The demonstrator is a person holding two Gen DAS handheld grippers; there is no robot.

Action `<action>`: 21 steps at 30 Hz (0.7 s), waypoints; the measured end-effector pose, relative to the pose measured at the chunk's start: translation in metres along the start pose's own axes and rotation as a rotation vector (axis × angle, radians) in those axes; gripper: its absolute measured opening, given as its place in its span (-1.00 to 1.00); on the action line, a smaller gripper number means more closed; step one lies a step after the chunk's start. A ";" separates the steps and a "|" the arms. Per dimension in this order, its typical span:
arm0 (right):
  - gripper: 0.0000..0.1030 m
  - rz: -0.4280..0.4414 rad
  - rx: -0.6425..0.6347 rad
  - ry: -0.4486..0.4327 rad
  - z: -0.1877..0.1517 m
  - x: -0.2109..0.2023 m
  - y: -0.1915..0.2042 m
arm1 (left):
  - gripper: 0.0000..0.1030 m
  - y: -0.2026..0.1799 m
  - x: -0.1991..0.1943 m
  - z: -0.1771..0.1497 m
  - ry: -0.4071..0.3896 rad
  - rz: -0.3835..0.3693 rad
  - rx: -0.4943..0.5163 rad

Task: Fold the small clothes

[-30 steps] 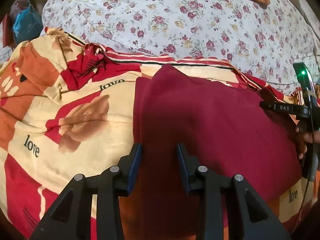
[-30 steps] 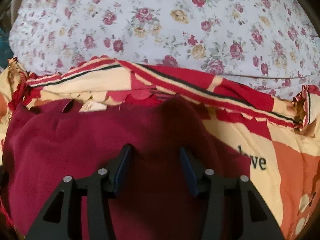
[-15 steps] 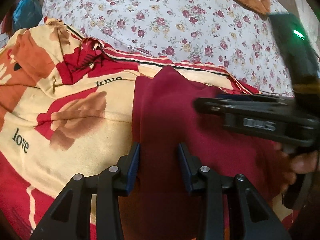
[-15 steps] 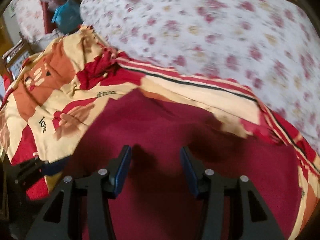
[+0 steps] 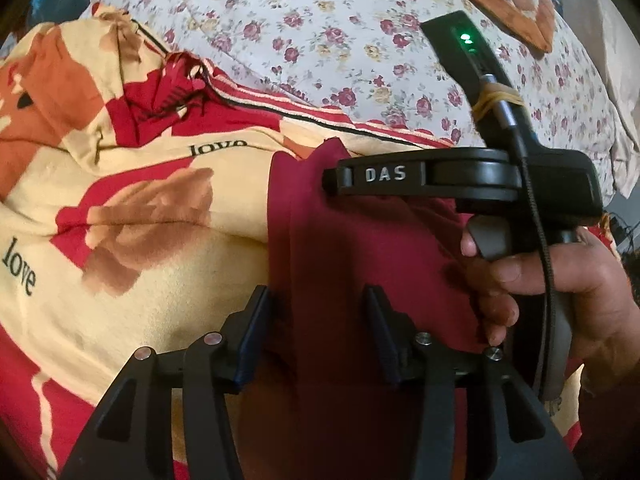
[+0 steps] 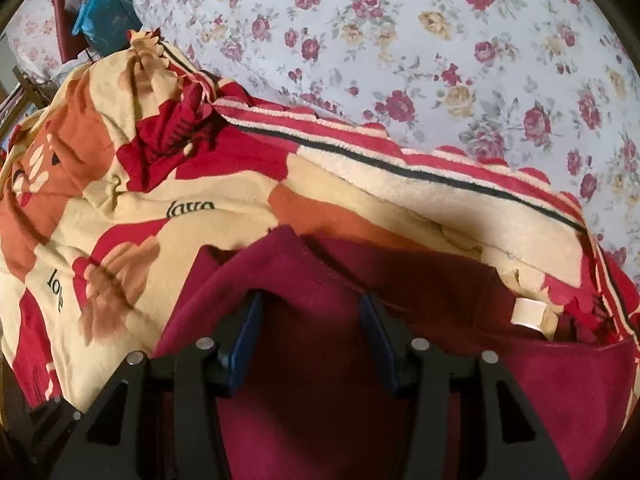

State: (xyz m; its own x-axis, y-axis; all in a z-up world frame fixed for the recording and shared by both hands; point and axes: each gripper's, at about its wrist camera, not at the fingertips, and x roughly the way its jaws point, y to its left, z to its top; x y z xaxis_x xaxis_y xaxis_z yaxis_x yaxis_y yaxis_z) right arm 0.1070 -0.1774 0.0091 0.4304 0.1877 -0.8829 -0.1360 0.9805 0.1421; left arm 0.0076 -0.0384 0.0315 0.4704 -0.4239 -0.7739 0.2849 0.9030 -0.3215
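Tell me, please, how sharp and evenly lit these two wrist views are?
Left wrist view: mostly sharp, the lettering on the right gripper readable, edges bent by the fisheye. Right wrist view: softer, the floral sheet slightly washed out, a dark shadow across the maroon garment beyond the fingertips.

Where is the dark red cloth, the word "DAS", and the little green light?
dark red cloth (image 6: 320,360), right wrist view, flat middle.
"DAS" lettering (image 5: 385,174), left wrist view, middle letter.
green light (image 5: 464,37), left wrist view, glowing dot.
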 end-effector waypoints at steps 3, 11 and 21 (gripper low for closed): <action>0.05 -0.004 0.005 -0.003 -0.002 -0.004 -0.001 | -0.42 0.000 0.000 0.001 0.004 -0.005 -0.009; 0.09 0.028 0.029 -0.058 -0.010 -0.039 0.004 | -0.42 0.004 -0.006 0.001 0.018 -0.049 -0.029; 0.51 0.075 0.007 0.030 -0.009 -0.038 0.026 | -0.40 0.018 -0.012 0.000 0.066 -0.157 -0.110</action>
State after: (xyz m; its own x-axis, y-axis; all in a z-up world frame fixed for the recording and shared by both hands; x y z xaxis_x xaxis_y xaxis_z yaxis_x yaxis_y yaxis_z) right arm 0.0793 -0.1592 0.0429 0.3922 0.2593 -0.8826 -0.1609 0.9640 0.2117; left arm 0.0070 -0.0176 0.0348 0.3702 -0.5578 -0.7428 0.2560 0.8299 -0.4957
